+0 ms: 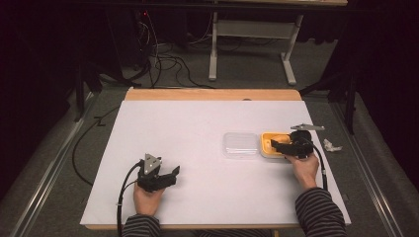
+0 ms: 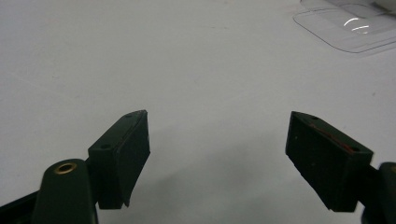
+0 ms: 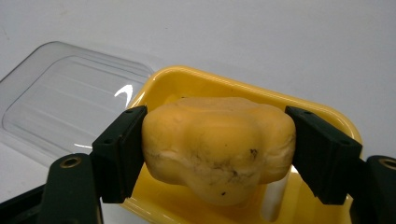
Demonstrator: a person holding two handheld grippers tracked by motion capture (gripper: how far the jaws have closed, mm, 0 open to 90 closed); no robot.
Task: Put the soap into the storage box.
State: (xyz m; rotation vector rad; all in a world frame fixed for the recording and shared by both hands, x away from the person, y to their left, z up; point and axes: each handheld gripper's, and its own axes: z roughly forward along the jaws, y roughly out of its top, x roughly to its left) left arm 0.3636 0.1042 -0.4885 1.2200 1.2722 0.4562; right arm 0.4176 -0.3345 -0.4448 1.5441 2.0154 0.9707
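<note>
My right gripper [image 3: 217,144] is shut on a soft yellow lump [image 3: 219,147], like a sponge or a piece of dough with dark smudges, held just above a yellow tray [image 3: 196,79]. In the high view that right gripper [image 1: 282,144] hangs over the yellow tray [image 1: 265,143] at the table's right. A clear plastic lid [image 1: 240,144] lies flat just left of the tray, also seen as the clear lid [image 3: 70,98]. My left gripper [image 1: 174,174] rests open near the front left of the table, nothing between its jaws; its view shows the left gripper [image 2: 217,154] over bare white table.
A white sheet [image 1: 197,163] covers the wooden table [image 1: 212,94]. A crumpled white scrap [image 1: 332,146] lies at the right edge. The corner of the clear lid [image 2: 345,28] shows far ahead of the left gripper. Cables and table legs [image 1: 213,49] stand on the floor beyond.
</note>
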